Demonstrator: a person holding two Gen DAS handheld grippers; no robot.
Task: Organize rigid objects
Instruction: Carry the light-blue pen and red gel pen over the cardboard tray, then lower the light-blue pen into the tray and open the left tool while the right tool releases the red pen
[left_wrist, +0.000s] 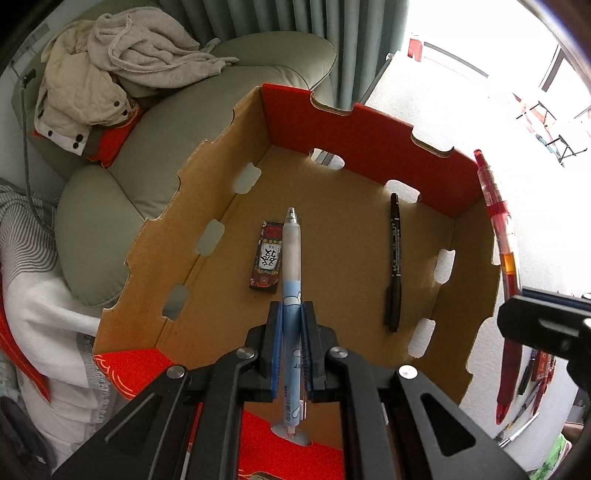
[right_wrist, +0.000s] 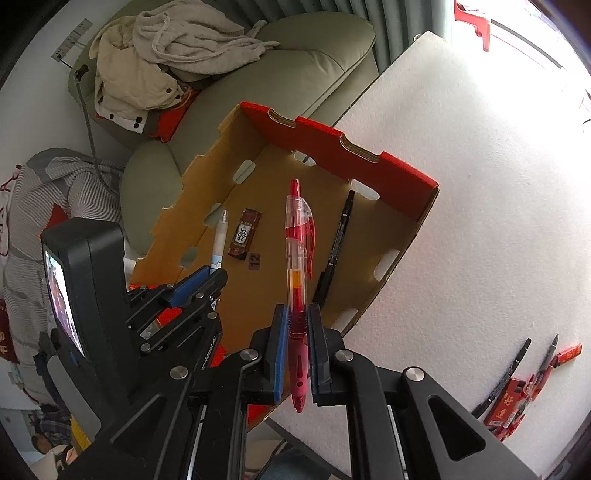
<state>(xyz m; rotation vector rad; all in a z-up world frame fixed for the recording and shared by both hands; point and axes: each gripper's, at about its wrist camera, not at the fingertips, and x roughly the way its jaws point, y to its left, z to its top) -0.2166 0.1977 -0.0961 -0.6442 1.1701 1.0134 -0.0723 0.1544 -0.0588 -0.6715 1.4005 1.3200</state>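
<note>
So I've got both grippers clamped tight, left gripper (left_wrist: 291, 321) on the pale blue plastic pen (left_wrist: 291, 258), right gripper (right_wrist: 298, 325) on the clear red click pen (right_wrist: 297, 258), poised over the open cardboard box (left_wrist: 229, 155) for dropping in.

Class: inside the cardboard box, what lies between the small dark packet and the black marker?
Only bare cardboard floor between the packet and marker, in the right wrist view.
</note>
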